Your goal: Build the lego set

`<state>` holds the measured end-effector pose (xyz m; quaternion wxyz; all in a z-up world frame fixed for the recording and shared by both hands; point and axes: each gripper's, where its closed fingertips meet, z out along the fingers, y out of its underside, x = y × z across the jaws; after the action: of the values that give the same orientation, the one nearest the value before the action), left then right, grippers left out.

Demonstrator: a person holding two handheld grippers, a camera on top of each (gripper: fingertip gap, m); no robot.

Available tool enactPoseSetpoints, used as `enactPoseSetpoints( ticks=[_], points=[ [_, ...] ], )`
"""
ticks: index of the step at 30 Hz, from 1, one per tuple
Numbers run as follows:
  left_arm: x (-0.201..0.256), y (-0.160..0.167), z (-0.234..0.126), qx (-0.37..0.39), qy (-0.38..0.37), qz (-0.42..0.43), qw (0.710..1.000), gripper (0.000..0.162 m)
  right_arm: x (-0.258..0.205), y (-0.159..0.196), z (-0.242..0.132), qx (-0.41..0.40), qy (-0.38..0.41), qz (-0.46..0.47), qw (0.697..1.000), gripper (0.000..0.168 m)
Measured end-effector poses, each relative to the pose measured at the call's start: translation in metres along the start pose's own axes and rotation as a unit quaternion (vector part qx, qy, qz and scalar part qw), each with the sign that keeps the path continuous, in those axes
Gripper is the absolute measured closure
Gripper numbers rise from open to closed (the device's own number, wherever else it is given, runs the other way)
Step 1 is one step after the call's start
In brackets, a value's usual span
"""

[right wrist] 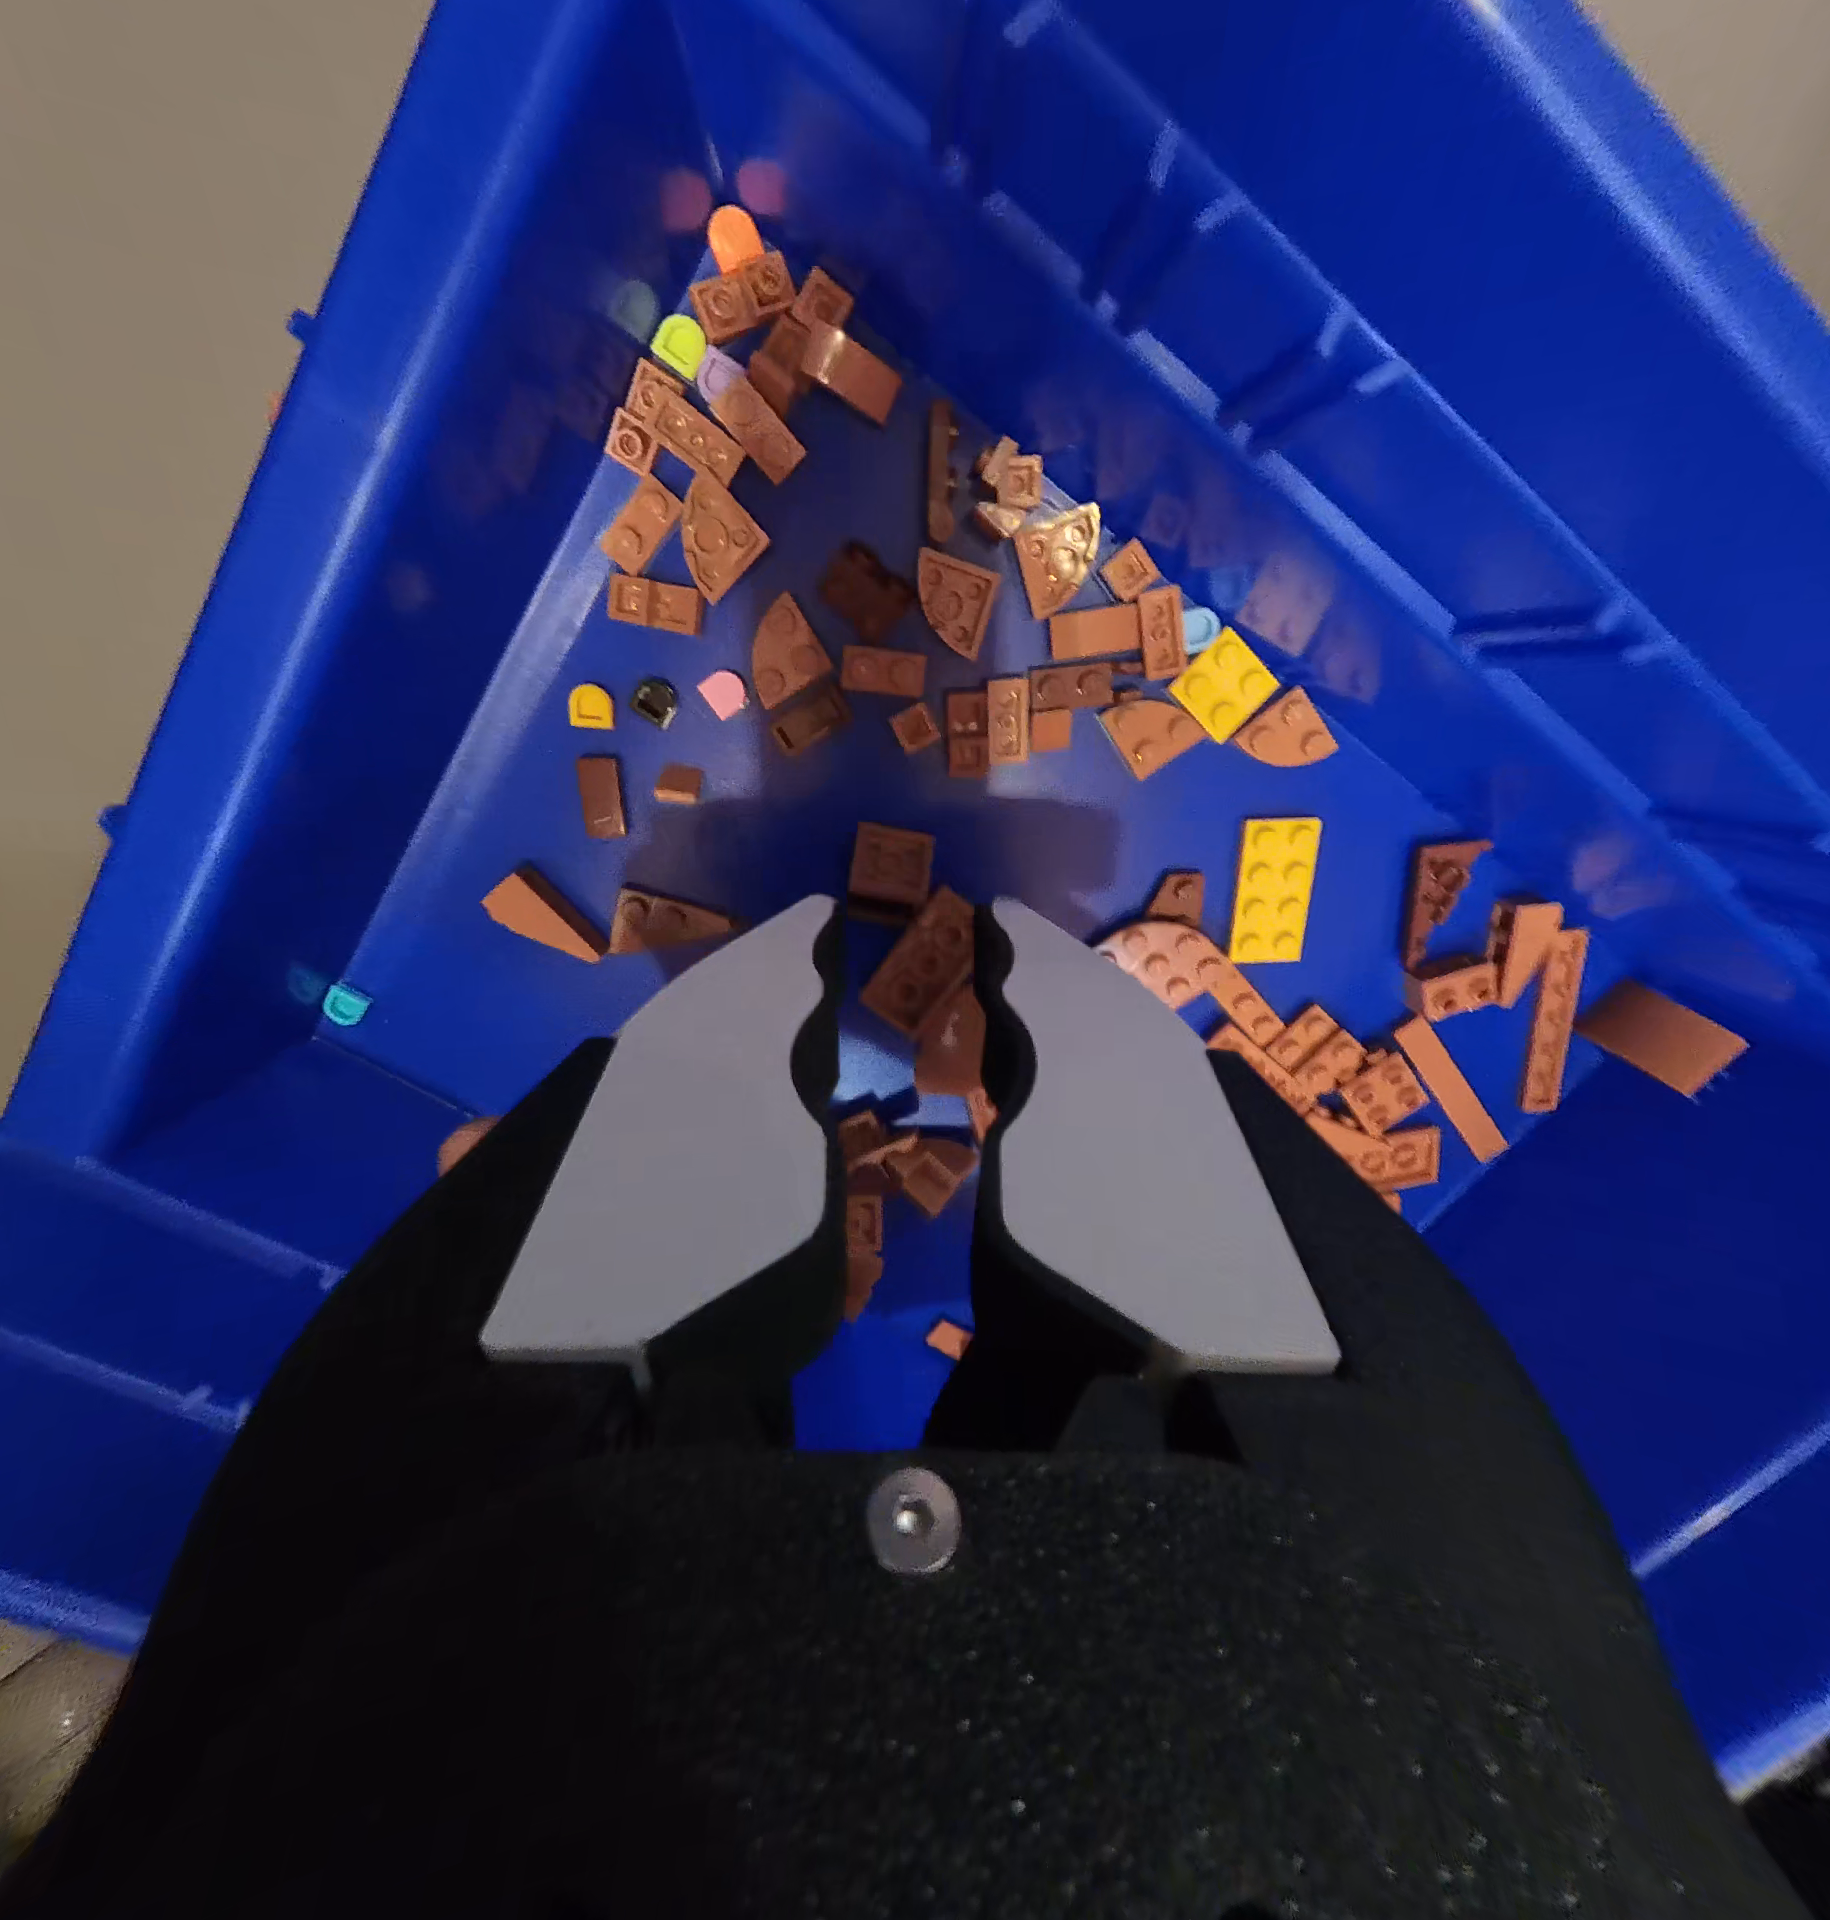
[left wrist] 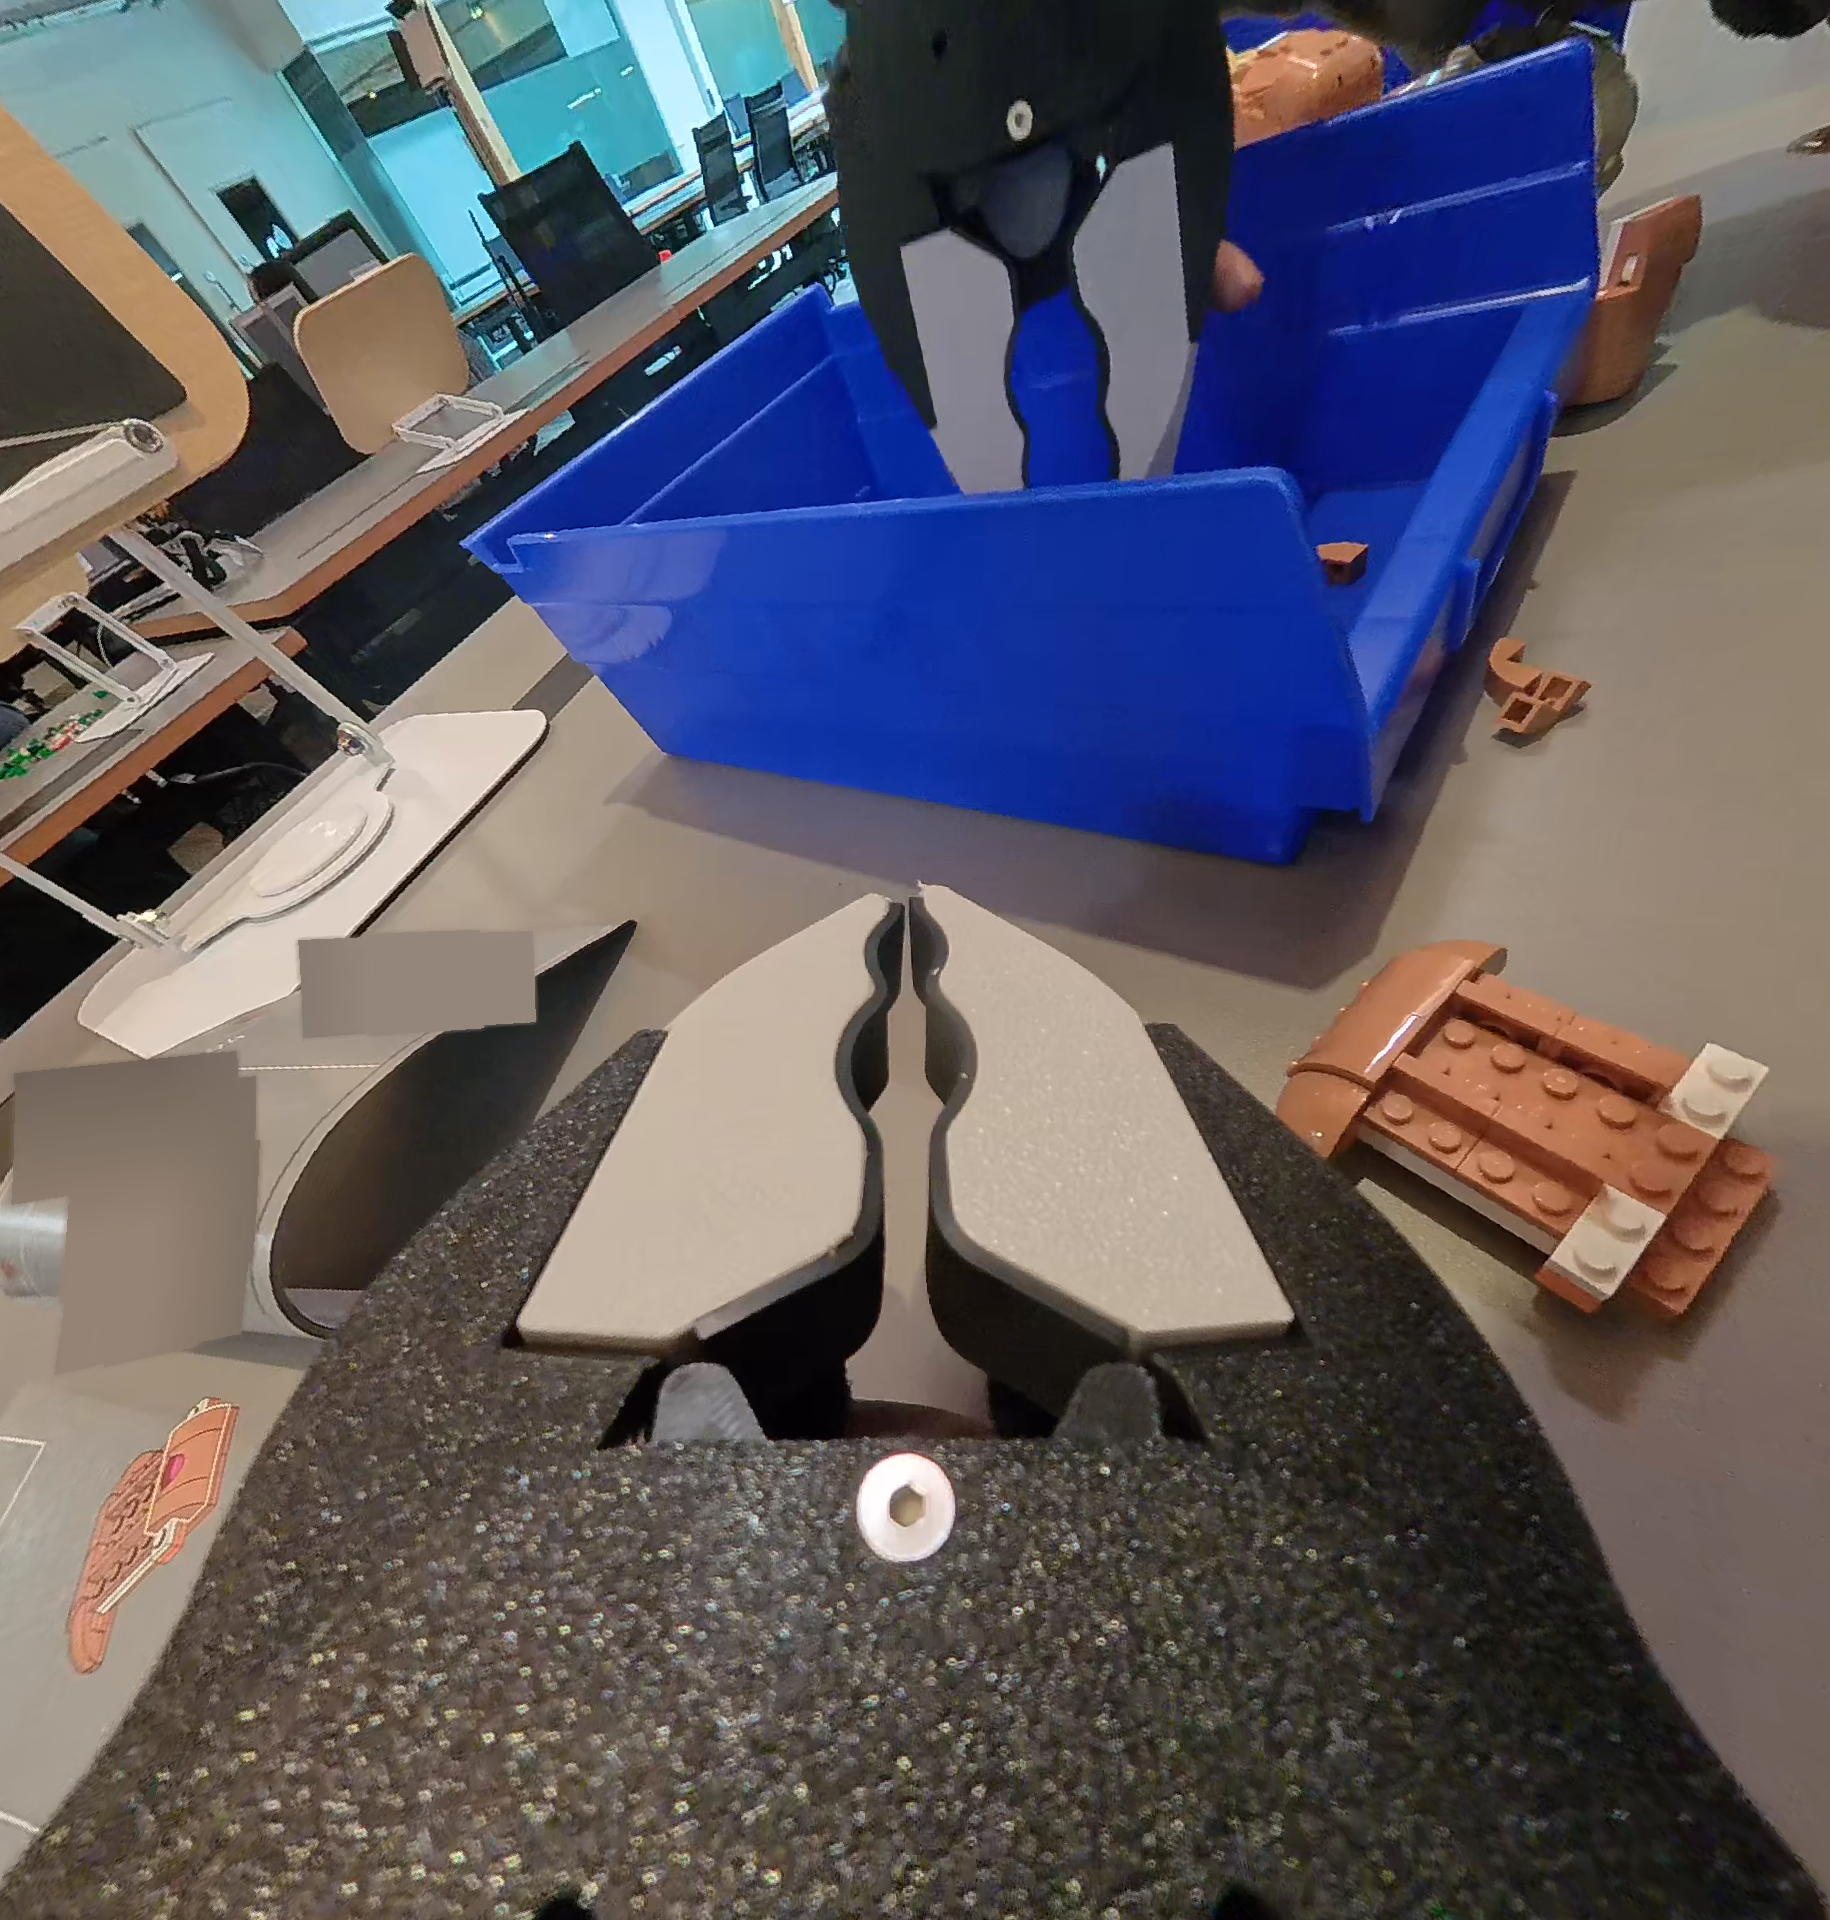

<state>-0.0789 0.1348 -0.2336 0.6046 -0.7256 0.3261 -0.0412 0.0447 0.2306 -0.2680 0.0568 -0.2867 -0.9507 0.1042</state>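
My left gripper [left wrist: 909, 906] is shut and empty, low over the grey table. A brown Lego assembly with two white plates [left wrist: 1534, 1127] lies on the table to its right. My right gripper [right wrist: 911, 920] reaches down into the blue bin [right wrist: 391, 582], its jaws a little apart. A brown plate [right wrist: 921, 971] lies between its fingertips on the bin floor; I cannot tell whether they touch it. Many loose brown pieces cover the bin floor, with a yellow plate [right wrist: 1277, 888] and a yellow square plate [right wrist: 1225, 683] among them. In the left wrist view the right gripper [left wrist: 1067, 343] hangs over the bin [left wrist: 994, 665].
Small brown pieces [left wrist: 1534, 691] lie right of the bin, and one [left wrist: 1342, 561] sits at its rim. More brown assemblies [left wrist: 1638, 301] stand behind it. An instruction booklet [left wrist: 152, 1527] and a white stand [left wrist: 319, 831] lie on the left. Tip to tip, the grippers are about 15 cm apart.
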Motion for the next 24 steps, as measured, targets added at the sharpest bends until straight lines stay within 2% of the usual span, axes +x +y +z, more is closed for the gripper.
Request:
enactPoseSetpoints(
  ticks=[8,21,24],
  points=[
    [0.001,0.001,0.001,-0.001,0.001,-0.002,1.000,0.161,0.009,0.014,-0.019,0.005,0.027,0.014,1.000,0.147],
    [-0.001,0.000,0.000,0.000,-0.001,-0.001,1.000,0.161,0.006,0.010,0.020,-0.027,-0.020,-0.008,0.999,0.146],
    [0.000,0.000,0.000,0.000,-0.001,0.000,1.000,0.161,0.005,0.013,0.021,-0.035,-0.024,-0.008,0.999,0.151]
  ],
)
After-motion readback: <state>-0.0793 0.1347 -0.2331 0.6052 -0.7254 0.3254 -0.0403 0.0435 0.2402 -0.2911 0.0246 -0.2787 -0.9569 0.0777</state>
